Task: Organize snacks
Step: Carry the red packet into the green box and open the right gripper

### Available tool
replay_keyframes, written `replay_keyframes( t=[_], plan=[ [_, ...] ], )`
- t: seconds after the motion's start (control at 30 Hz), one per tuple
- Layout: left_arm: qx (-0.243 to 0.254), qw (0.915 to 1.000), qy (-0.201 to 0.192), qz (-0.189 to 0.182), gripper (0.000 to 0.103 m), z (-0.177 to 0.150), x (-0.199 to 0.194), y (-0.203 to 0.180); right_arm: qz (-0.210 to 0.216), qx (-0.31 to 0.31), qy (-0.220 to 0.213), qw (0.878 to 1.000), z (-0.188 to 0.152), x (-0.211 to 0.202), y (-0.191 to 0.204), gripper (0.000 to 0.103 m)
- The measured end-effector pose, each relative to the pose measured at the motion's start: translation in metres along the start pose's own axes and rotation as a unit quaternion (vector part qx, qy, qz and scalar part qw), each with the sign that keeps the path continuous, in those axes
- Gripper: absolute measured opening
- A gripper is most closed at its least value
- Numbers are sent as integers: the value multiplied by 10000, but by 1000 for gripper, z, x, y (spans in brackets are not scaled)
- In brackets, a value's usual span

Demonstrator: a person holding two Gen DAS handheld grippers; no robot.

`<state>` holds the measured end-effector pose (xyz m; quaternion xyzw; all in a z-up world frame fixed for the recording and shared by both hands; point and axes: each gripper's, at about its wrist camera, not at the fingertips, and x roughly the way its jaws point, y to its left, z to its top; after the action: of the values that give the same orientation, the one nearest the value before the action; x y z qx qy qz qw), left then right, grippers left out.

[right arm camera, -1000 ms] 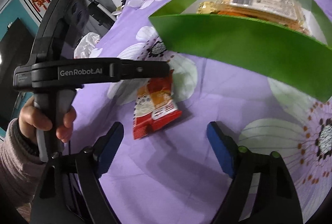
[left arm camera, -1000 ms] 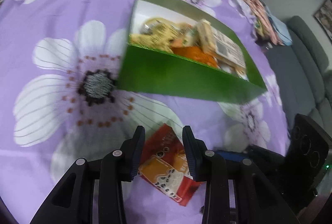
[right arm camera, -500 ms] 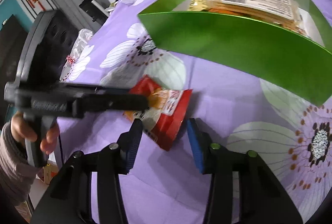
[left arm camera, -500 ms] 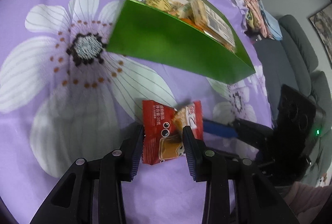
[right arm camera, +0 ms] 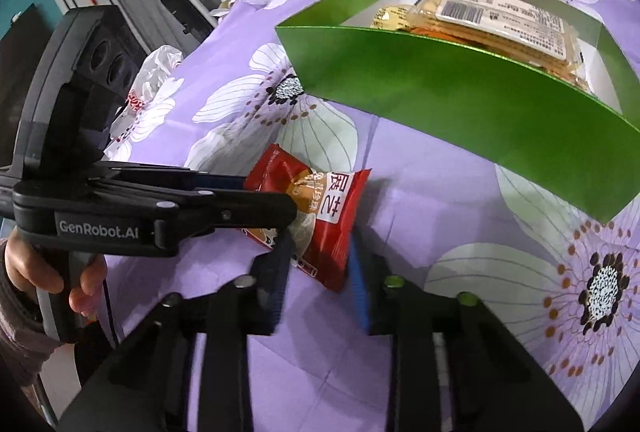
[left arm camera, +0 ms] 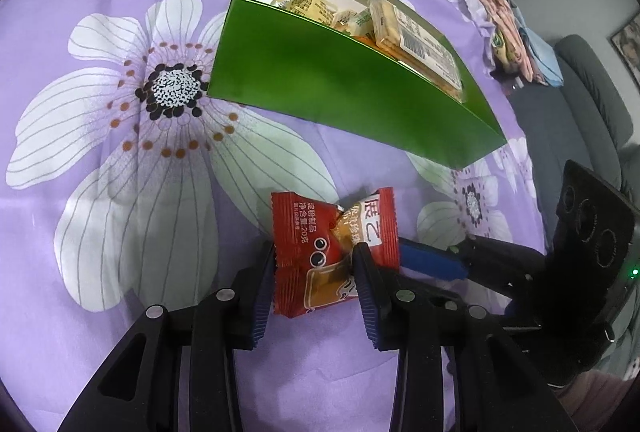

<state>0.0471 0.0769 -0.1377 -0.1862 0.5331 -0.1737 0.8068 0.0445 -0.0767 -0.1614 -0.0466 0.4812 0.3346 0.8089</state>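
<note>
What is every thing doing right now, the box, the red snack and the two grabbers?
Green box: open on top, snacks inside.
Red snack packet: crumpled, outside the box, above the purple flowered cloth.
Left gripper: shut on the red snack packet.
Right gripper: jaws closing, the packet's other end between them.

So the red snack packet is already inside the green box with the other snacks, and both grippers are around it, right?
Not quite. The red snack packet is outside the green box, above the purple flowered cloth, as the left wrist view shows. Both grippers are around it: left gripper, right gripper closing.
</note>
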Motion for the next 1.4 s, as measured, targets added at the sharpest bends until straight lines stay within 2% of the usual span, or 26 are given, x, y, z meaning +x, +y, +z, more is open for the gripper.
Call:
replay_keyframes(
  t=[0.17,0.37,0.63,0.93,1.4],
  plan=[
    [-29,9999,-100,49,37,-8,-2,-8,-28,-92,-166,9998,-2,-9,3,9],
    [11,9997,-240,3,37,-14,-12,-21,-63,-105,-367,9993,-2,-27,3,9],
    [342,9976,-588,117,37,-2,-32,-48,-112,-113,-835,9964,8,-58,2,9],
    [647,9936,-923,93,37,33,-43,-75,-288,-165,-1287,9911,35,-81,-12,9],
    [650,9906,-1208,-17,37,105,-39,-76,-520,-243,-1699,9838,97,-78,-43,9]
  ],
)
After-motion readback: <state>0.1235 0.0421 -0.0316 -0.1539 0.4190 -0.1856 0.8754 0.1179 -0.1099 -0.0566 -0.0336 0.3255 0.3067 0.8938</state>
